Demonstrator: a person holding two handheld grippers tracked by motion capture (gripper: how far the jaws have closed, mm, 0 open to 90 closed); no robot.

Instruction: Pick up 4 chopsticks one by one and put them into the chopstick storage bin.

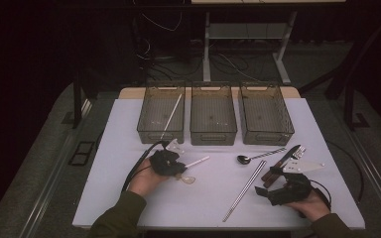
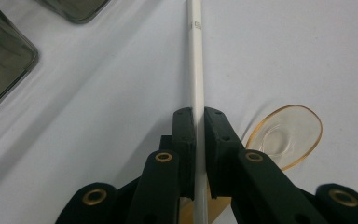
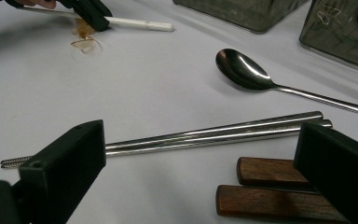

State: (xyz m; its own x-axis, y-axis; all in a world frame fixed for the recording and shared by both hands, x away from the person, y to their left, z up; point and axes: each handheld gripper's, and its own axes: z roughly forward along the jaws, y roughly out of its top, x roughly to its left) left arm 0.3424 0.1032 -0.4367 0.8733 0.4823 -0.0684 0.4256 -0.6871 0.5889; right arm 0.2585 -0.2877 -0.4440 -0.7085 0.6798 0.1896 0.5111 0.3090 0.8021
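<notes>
My left gripper (image 1: 174,163) lies low on the white table, left of centre, shut on a white chopstick (image 1: 197,161) that sticks out to the right. In the left gripper view both black pads press the white chopstick (image 2: 196,93) between them. A clear plastic spoon (image 2: 286,135) with an amber rim lies beside the jaws (image 1: 187,179). My right gripper (image 1: 278,191) rests near the front right, open. In the right gripper view its jaws stand wide apart (image 3: 203,142) over a pair of metal chopsticks (image 3: 214,133), with nothing held.
Three dark see-through bins (image 1: 213,115) stand in a row at the back; the left bin (image 1: 161,111) holds another white chopstick (image 1: 171,115). A metal spoon (image 1: 257,156) and a wooden-handled knife and fork (image 1: 282,163) lie at the right, near the metal chopsticks (image 1: 245,190).
</notes>
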